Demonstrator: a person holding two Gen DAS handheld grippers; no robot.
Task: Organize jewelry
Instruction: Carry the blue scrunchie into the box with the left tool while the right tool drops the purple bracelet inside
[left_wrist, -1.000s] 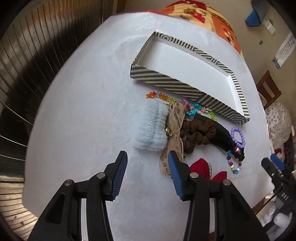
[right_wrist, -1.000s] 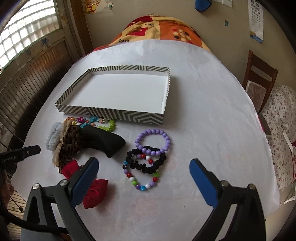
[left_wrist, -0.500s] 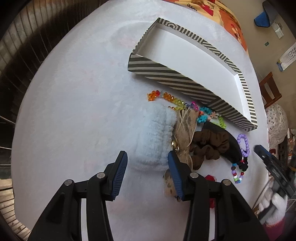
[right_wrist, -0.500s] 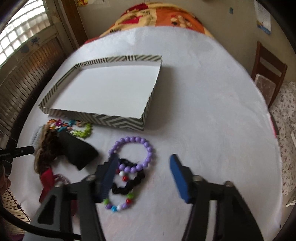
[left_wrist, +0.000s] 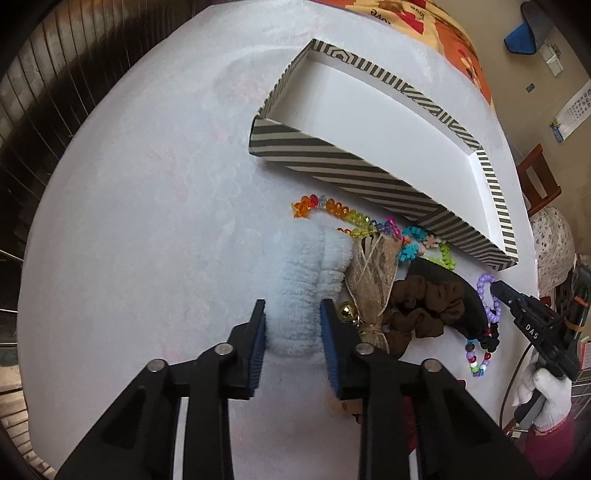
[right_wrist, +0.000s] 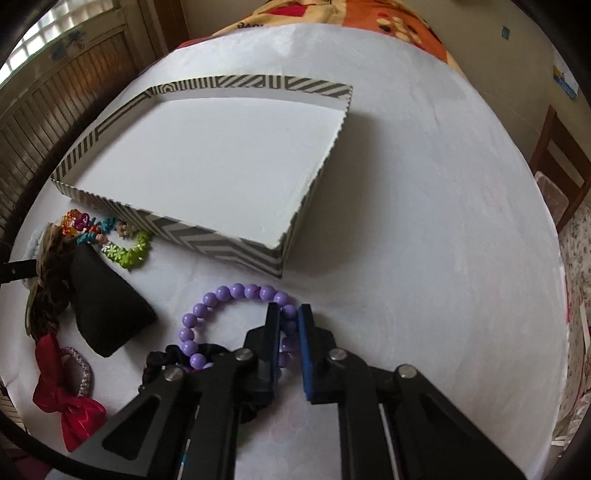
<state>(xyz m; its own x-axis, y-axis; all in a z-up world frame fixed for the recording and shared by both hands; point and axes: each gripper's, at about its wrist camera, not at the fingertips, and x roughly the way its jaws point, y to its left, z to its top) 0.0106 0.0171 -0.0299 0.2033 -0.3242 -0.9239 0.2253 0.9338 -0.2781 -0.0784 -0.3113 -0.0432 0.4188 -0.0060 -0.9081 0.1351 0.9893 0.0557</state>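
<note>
Pale-blue fleece of the fluffy scrunchie (left_wrist: 308, 291) pinched between the blue pads of the left hand-held gripper (left_wrist: 293, 332), jaws just closed in on it. Purple bead bracelet (right_wrist: 236, 317) clamped in the right hand-held gripper (right_wrist: 290, 338), jaws just narrowed to near shut. Beyond, on the white tabletop (right_wrist: 424, 221): brown scrunchie (left_wrist: 424, 306), black pouch (right_wrist: 107, 310), red bow (right_wrist: 68, 398). Farthest, striped box (right_wrist: 221, 173), white inside.
</note>
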